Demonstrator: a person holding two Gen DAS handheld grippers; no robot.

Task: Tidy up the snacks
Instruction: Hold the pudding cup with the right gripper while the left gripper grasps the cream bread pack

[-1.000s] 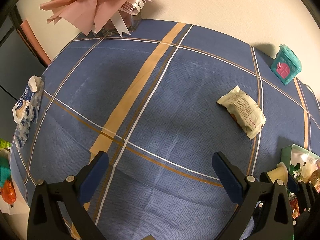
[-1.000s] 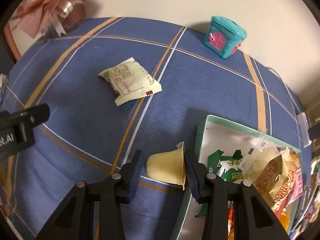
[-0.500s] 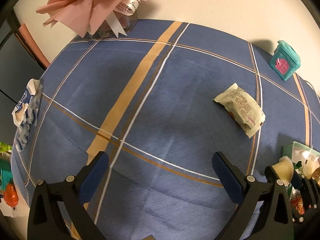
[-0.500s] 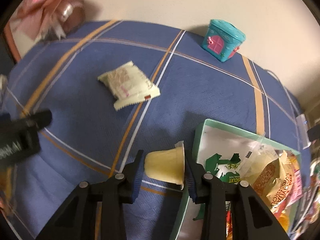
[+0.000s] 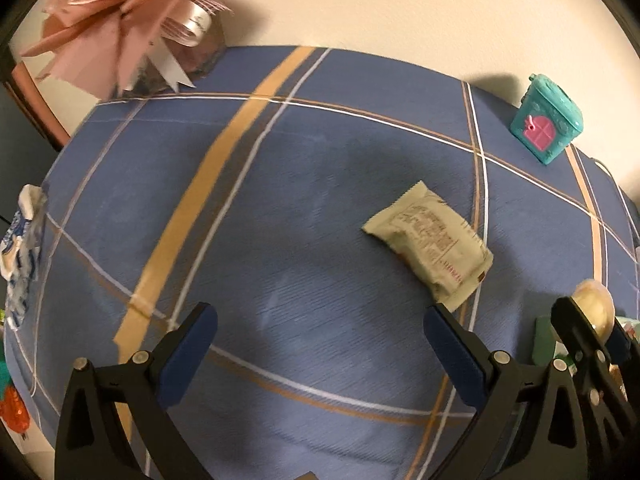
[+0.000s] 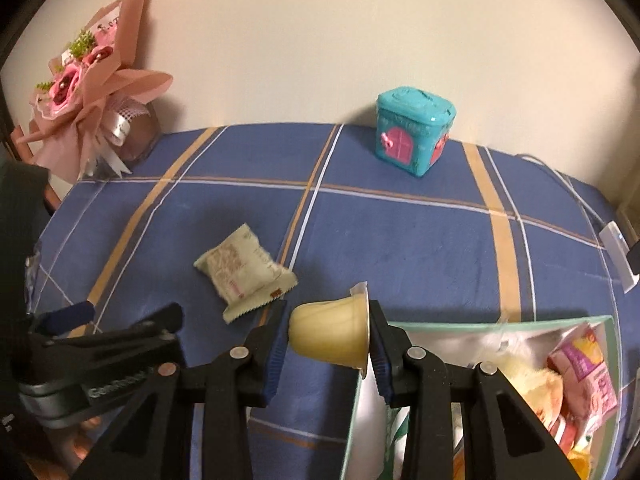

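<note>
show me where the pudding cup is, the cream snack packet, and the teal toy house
pudding cup (image 6: 330,338), right wrist view, on its pale yellow side wall.
cream snack packet (image 5: 430,242), left wrist view, on its printed face.
teal toy house (image 6: 412,136), right wrist view, on its front wall.

white lettering (partly legible), left tool (image 6: 132,316)

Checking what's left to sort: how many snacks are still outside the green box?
2. A pale wrapped packet lies on the blue cloth; a yellow pudding cup is clamped in the right gripper beside the box.
</note>
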